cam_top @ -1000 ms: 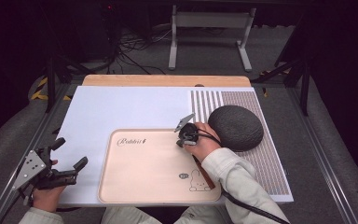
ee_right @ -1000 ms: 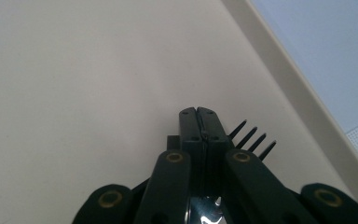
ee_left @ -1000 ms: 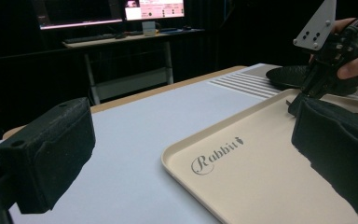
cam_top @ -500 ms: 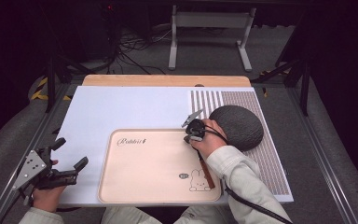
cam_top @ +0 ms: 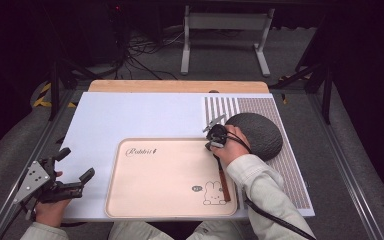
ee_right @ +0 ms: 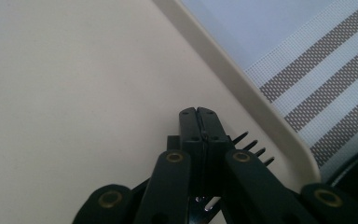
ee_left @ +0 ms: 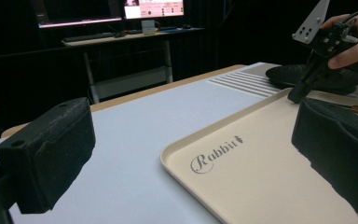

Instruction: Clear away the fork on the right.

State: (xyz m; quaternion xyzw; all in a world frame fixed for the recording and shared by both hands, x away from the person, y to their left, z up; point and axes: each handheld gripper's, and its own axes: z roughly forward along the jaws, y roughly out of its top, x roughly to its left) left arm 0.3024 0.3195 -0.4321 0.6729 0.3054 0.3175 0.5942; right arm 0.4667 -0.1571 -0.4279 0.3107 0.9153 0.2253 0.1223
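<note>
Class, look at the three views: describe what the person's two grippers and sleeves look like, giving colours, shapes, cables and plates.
The left gripper and right gripper are black, with linked bars joined by brass-coloured pivots. The left one's jaws end in blocky black pads. Each carries a grey three-cornered plate with small holes. A black cable trails from the right gripper. The sleeves are pale grey-green.

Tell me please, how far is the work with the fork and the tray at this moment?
Done: the tray lies on the table, with the dark plate beside it on the striped mat.
In hand: the right gripper is shut, apparently on the fork near its tines, at the tray's far right corner.
Left: the fork's handle lies on the tray, so moving it is probably ahead. The left gripper waits open.
</note>
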